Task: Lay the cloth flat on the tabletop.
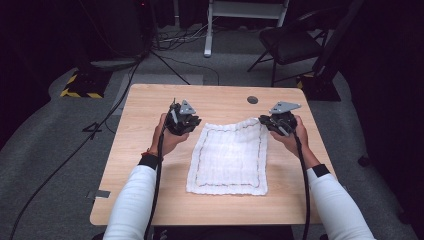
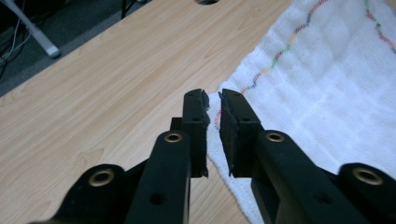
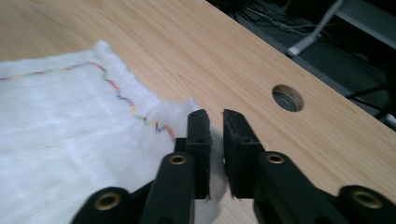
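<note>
A white cloth point(image 1: 230, 157) with a multicoloured stitched border lies flat on the wooden table point(image 1: 145, 170). My left gripper point(image 1: 195, 123) is at the cloth's far left corner. In the left gripper view its jaws point(image 2: 213, 100) stand a narrow gap apart, with the corner of the cloth point(image 2: 327, 84) lying between the tips, not pinched. My right gripper point(image 1: 265, 121) is at the far right corner. In the right gripper view its jaws point(image 3: 211, 119) are also slightly parted, and a puffed-up corner of the cloth point(image 3: 60, 121) sits loose in the gap.
A round cable hole point(image 1: 252, 99) is in the table near its far edge, just beyond the right gripper. Behind the table on the floor stand a black folding chair point(image 1: 292, 45), a white stand leg point(image 1: 208, 30) and loose cables point(image 1: 170, 65).
</note>
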Demonstrator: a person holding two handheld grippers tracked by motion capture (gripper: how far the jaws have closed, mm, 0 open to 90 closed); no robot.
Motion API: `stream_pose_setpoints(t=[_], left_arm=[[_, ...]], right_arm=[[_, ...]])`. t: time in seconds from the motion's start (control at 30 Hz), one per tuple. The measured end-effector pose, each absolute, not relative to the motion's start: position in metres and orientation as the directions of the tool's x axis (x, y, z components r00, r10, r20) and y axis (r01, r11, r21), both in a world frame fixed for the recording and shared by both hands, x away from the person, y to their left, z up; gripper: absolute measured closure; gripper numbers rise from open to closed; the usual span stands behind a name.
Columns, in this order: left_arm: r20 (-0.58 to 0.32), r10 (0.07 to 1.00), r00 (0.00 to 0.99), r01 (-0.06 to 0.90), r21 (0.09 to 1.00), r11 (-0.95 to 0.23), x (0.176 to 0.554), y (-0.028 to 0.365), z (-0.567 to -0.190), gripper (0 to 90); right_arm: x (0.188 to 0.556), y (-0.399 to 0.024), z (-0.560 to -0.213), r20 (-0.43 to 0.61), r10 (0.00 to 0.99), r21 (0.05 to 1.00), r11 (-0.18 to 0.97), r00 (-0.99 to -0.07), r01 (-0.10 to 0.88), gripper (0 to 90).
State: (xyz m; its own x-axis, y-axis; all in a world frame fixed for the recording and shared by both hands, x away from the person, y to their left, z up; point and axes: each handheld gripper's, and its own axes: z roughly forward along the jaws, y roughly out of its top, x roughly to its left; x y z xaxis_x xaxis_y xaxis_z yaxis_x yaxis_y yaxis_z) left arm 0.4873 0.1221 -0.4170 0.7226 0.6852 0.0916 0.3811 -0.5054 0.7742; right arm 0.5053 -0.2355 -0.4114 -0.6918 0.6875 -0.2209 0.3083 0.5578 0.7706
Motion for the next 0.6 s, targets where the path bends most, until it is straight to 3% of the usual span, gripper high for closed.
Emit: stream_pose_setpoints(t=[0.03,0.07,0.2,0.43,0.6], left_arm=[[0.090,0.683,0.725,0.383,0.772,-0.508,0.487,0.120,-0.420,74.8],[0.096,0.674,0.732,0.377,0.767,-0.519,0.485,0.118,-0.423,68.3],[0.116,0.641,0.758,0.364,0.741,-0.564,0.474,0.108,-0.432,59.4],[0.100,0.571,0.815,0.362,0.681,-0.636,0.438,0.091,-0.457,28.4],[0.105,0.507,0.856,0.333,0.638,-0.694,0.416,0.084,-0.472,24.3]], right_arm=[[0.508,-0.233,-0.415,-0.235,0.695,0.761,0.567,-0.679,0.317,79.2],[0.511,-0.230,-0.420,-0.262,0.712,0.747,0.577,-0.652,0.330,68.1],[0.505,-0.235,-0.426,-0.190,0.718,0.763,0.537,-0.669,0.360,54.4],[0.455,-0.234,-0.448,-0.161,0.605,0.723,0.610,-0.779,0.325,41.2],[0.424,-0.236,-0.460,-0.155,0.558,0.693,0.650,-0.815,0.313,37.4]])
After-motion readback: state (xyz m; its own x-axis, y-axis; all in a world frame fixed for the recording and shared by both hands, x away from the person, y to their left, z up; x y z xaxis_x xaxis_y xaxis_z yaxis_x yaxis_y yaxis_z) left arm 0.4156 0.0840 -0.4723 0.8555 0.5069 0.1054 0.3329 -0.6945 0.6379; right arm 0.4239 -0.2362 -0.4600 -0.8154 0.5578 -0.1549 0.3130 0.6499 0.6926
